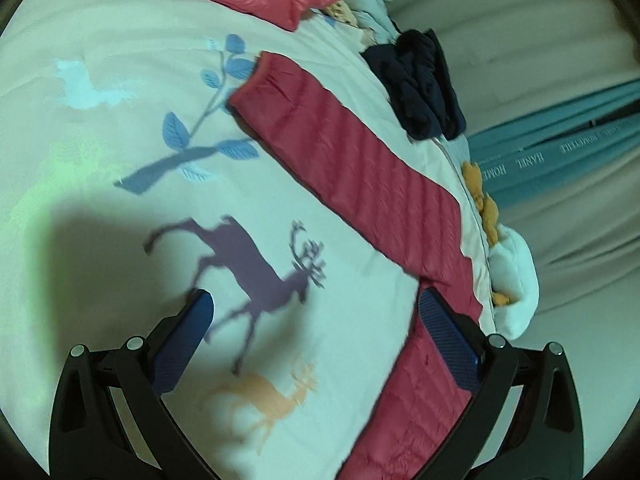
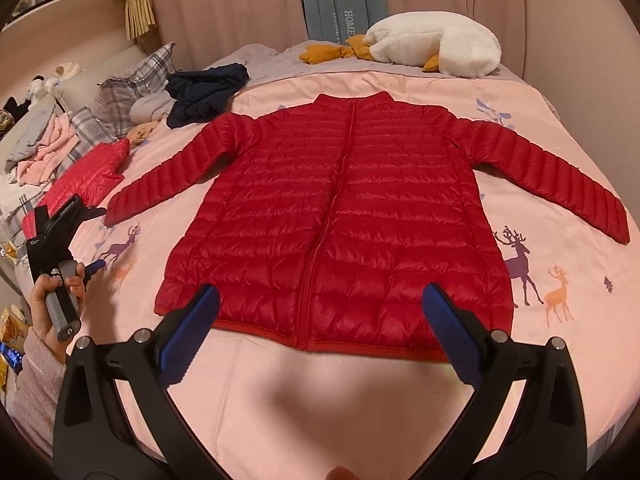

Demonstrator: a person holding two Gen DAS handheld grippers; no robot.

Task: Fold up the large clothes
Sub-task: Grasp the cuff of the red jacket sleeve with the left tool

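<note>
The red down jacket (image 2: 340, 216) lay flat, front up and zipped, on the pink deer-print bedspread (image 2: 560, 120), both sleeves spread outward, hem nearest the camera. The right gripper (image 2: 320, 320) hovered over the hem with jaws wide apart, holding nothing. The left gripper (image 1: 316, 320) stood equally wide open and empty beside the jacket's left sleeve (image 1: 352, 160). A dark navy garment (image 2: 204, 92) lay at far left, a white plush toy (image 2: 436, 46) at the far edge.
</note>
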